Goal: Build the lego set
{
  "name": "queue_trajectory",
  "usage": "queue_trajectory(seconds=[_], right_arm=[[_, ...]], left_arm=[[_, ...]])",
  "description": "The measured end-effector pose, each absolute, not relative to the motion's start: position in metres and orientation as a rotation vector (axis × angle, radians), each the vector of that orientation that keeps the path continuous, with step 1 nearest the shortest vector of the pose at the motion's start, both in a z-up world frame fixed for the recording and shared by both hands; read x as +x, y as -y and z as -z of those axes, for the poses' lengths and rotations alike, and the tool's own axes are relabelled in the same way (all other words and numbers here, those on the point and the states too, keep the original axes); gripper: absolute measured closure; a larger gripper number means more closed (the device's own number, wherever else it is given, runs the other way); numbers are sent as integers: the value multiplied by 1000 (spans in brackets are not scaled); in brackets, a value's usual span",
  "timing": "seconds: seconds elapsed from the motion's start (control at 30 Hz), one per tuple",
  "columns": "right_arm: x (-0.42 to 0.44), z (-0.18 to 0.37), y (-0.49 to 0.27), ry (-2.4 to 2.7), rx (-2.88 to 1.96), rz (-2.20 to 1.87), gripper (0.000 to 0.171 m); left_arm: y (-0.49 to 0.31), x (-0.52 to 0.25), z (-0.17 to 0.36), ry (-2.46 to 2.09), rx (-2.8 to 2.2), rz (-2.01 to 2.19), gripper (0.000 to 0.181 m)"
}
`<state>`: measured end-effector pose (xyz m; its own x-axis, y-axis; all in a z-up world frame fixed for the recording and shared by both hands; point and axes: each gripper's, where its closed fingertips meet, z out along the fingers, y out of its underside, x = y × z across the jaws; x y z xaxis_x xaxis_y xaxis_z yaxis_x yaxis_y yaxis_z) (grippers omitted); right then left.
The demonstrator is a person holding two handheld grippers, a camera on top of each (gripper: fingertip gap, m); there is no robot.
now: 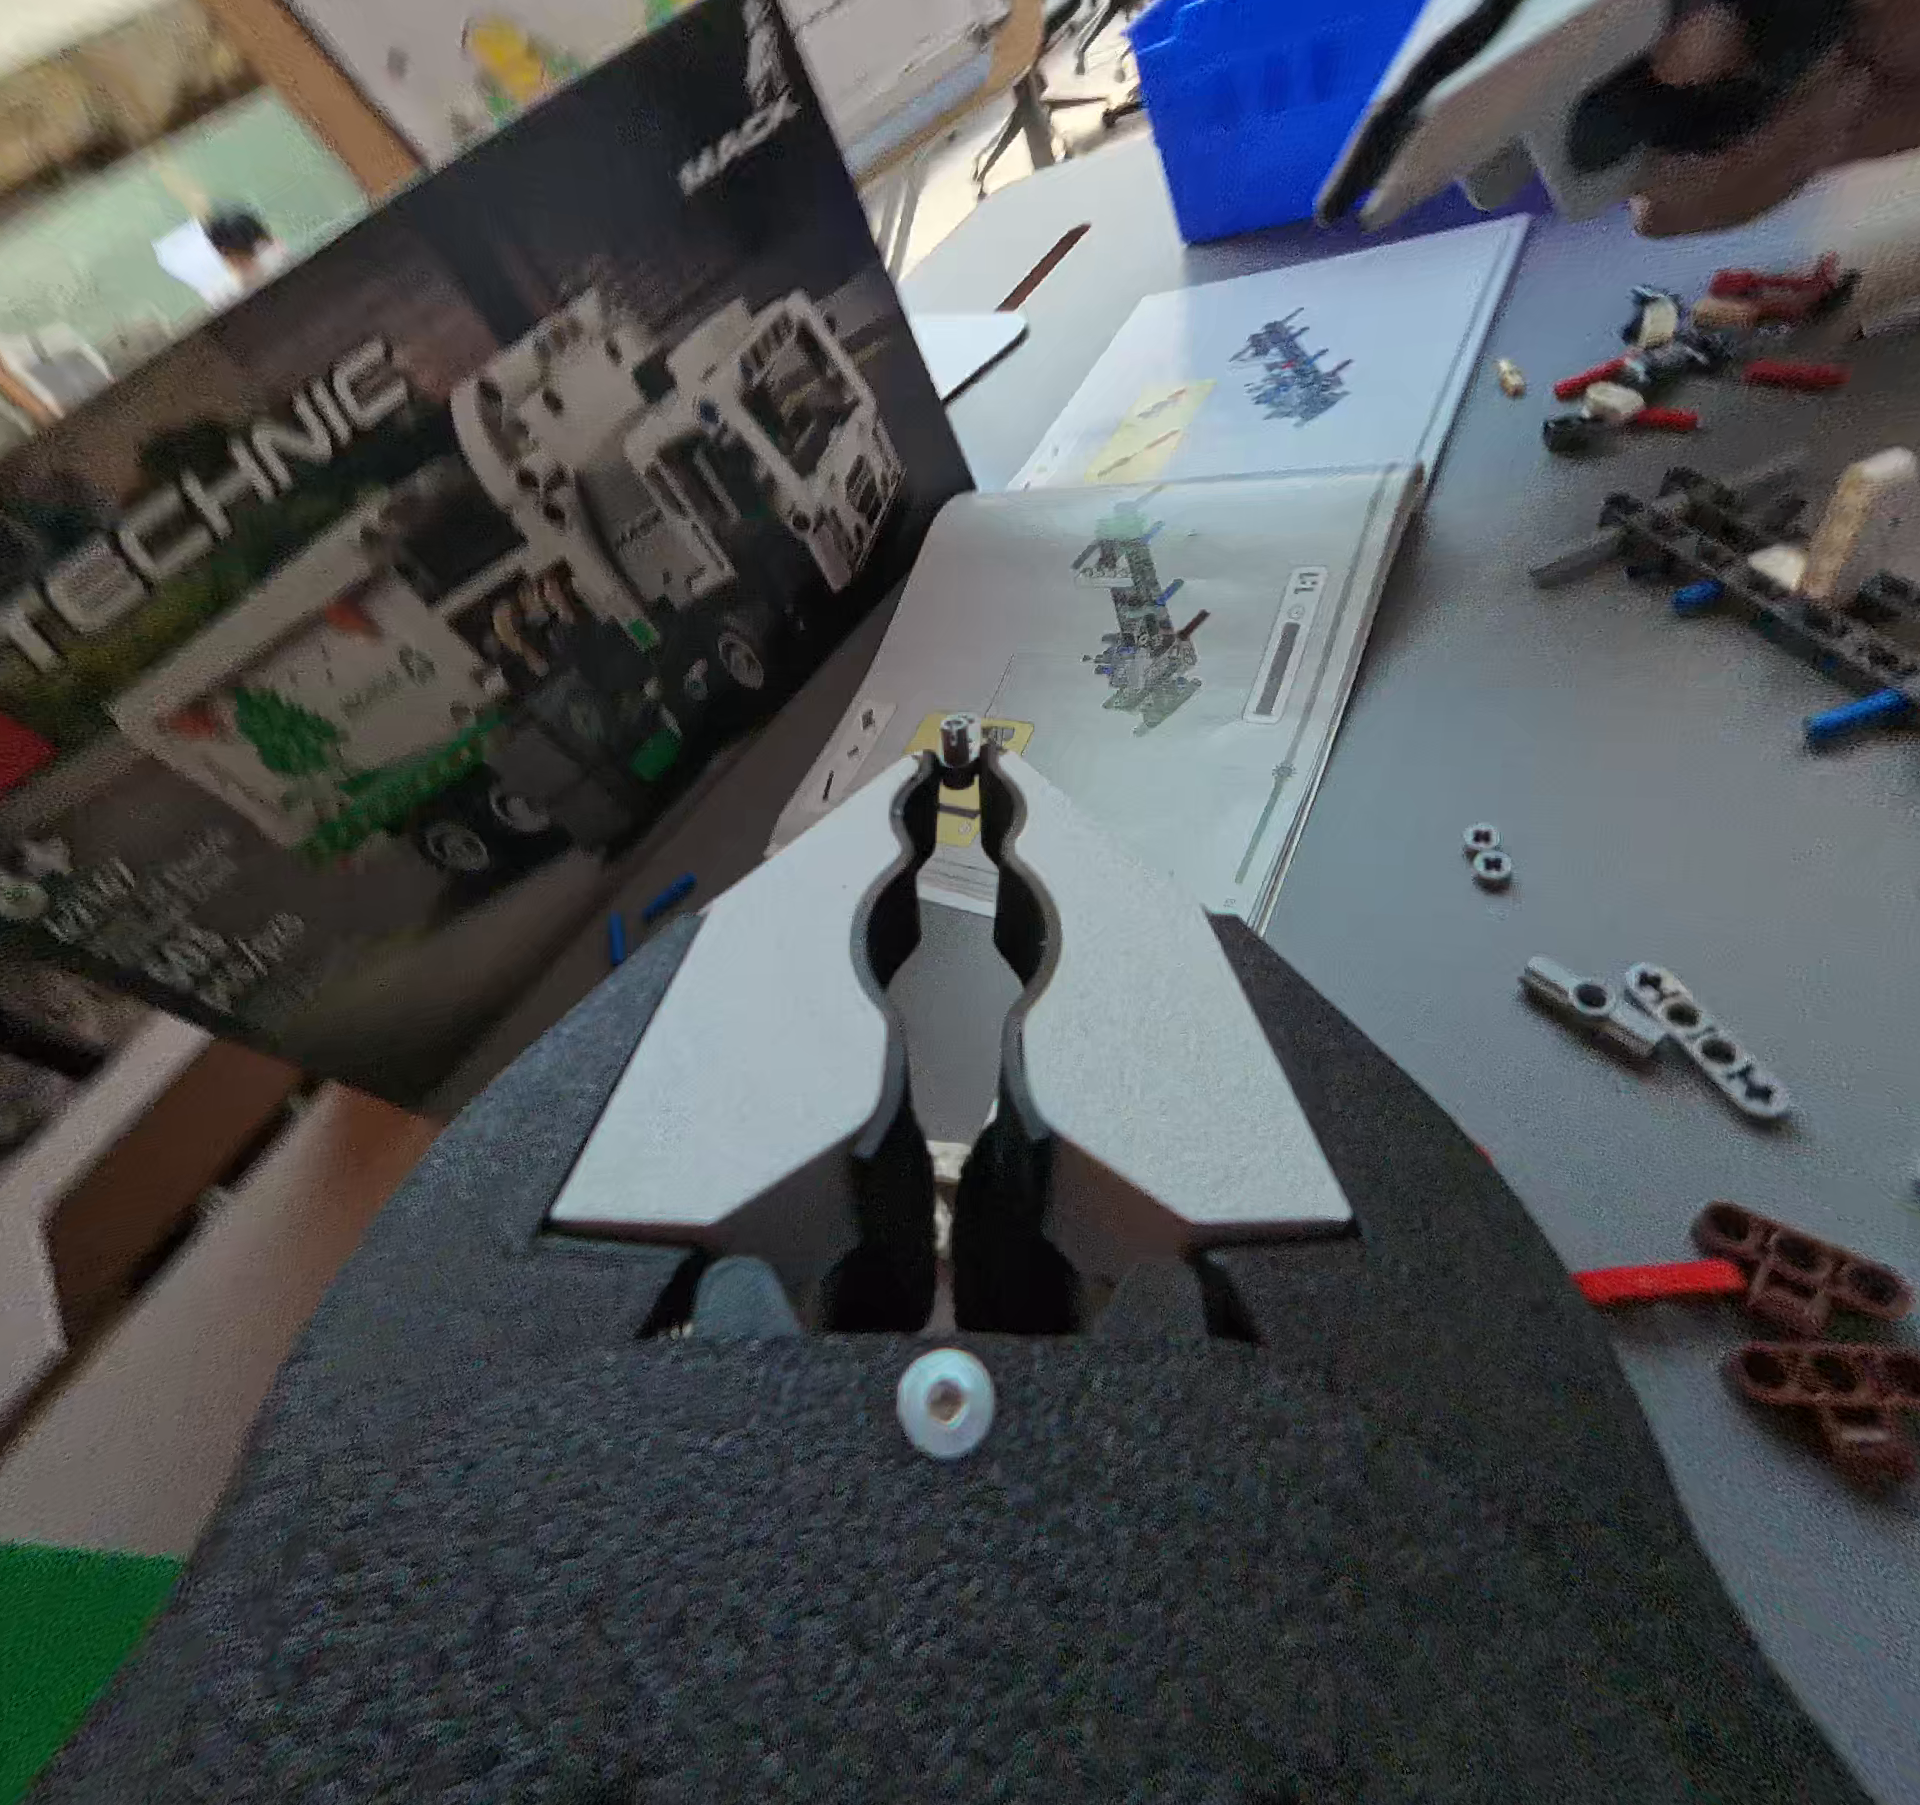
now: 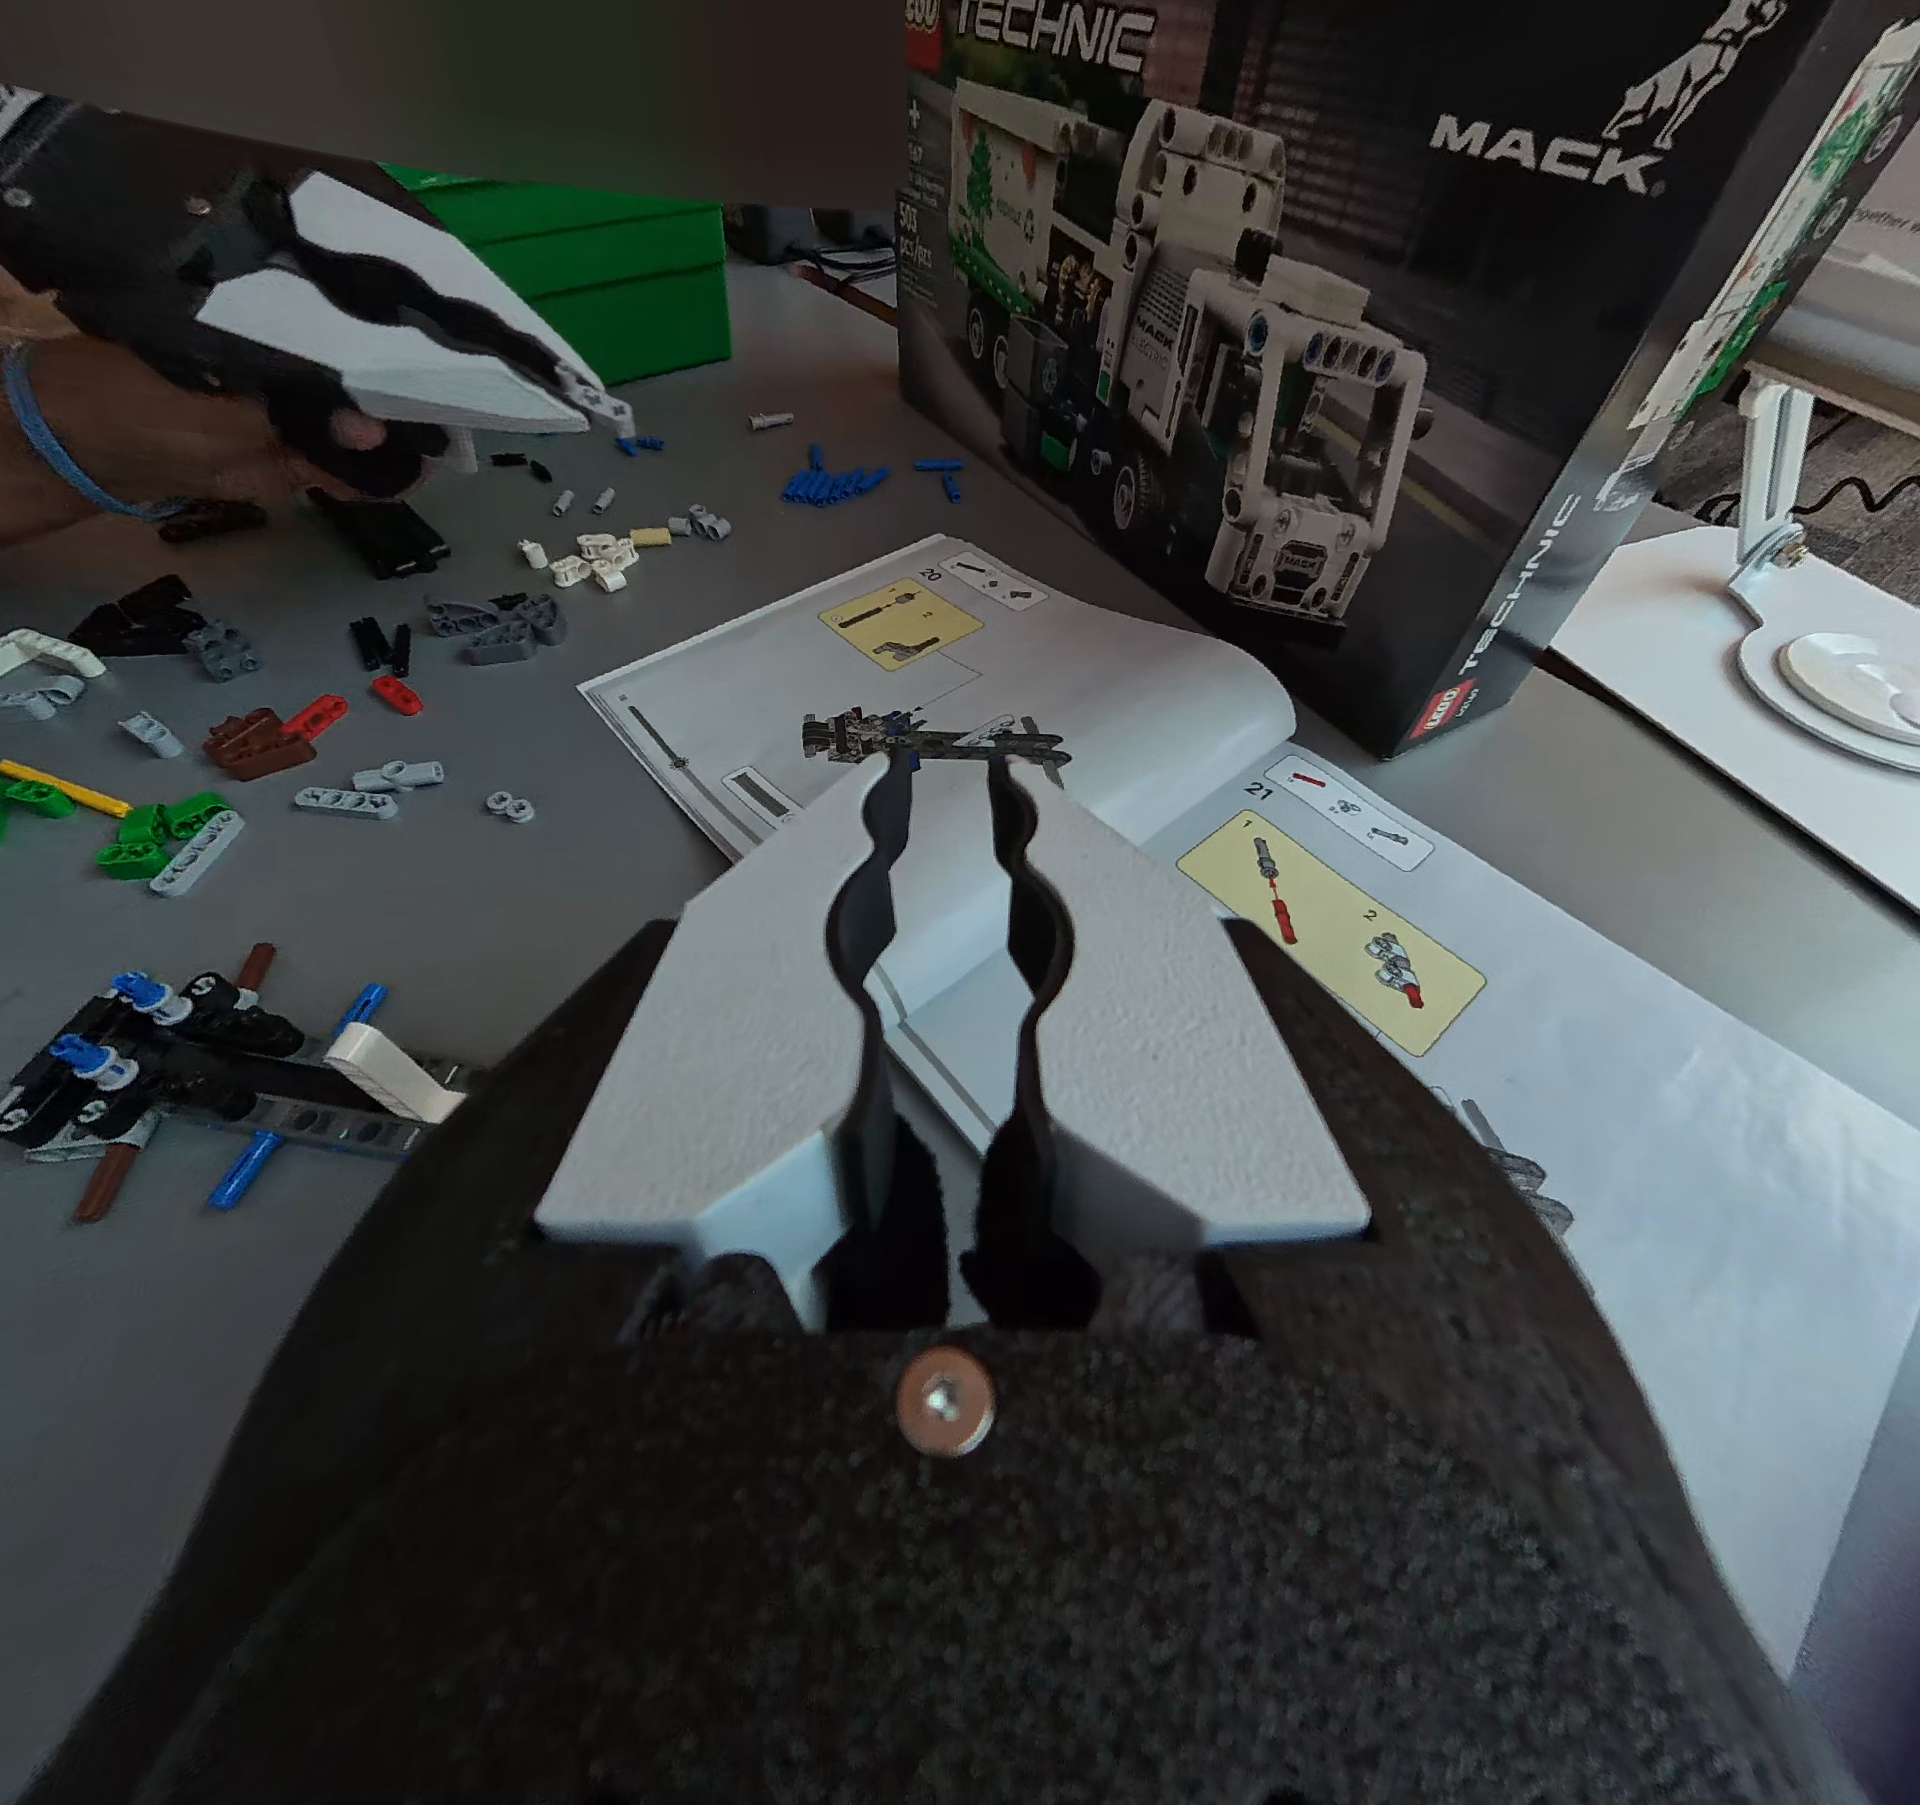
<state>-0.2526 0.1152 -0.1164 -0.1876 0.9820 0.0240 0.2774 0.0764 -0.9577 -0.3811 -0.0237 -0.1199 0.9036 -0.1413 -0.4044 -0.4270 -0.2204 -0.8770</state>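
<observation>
While your left gripper (image 1: 954,763) pinches a small grey pin (image 1: 954,739) at frame centre, your right gripper (image 2: 940,768) hangs narrowly parted and empty. That pin is tiny, hard and slippery; grip its middle. The chassis (image 2: 187,1059) lies lower left.

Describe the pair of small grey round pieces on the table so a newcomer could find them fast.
Start at the open instruction booklet lying before the set's box. Just off its left edge, on bare grey table, sit two tiny grey bushes touching side by side. Unlike the long grey beams nearby, they are round, each with a cross-shaped hole.
</observation>
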Motion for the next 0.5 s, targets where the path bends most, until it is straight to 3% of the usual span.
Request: queue_trajectory(seconds=[0.27, 0.5], right_arm=[[-250, 105, -110, 1572, -1241, -1157, 161], [-249, 98, -102, 1571, -1196, -1150, 162]], left_arm=[[30, -378, 123, -859, -1623, -834, 175], [32, -373, 112, -942, -1507, -983, 176]])
